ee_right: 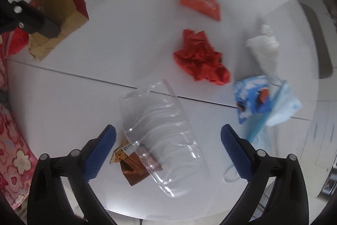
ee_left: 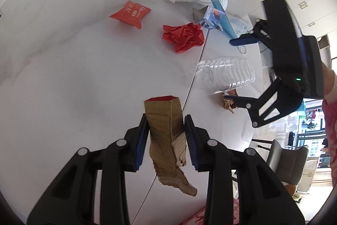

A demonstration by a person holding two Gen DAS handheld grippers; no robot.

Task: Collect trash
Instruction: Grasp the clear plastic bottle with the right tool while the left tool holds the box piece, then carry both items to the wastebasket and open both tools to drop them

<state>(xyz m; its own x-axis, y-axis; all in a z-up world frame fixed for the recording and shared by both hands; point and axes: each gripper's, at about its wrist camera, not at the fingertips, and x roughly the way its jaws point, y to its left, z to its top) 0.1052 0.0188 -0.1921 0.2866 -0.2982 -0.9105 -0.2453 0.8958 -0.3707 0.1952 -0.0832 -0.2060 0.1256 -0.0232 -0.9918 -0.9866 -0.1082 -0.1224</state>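
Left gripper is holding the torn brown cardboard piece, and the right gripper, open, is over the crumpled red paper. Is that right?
Not quite. The right gripper is open, but it hangs over the clear plastic bottle, not the crumpled red paper, which lies farther off on the table; the right wrist view shows it. The left gripper does hold the torn brown cardboard piece.

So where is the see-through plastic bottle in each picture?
Left wrist view: the clear plastic bottle lies right of centre on the white table, between the fingers of the right hand-held gripper.
Right wrist view: it lies low in the middle, between the two blue pads, partly over a brown wrapper.
Shared landmark: the crumpled red paper, just beyond the bottle.
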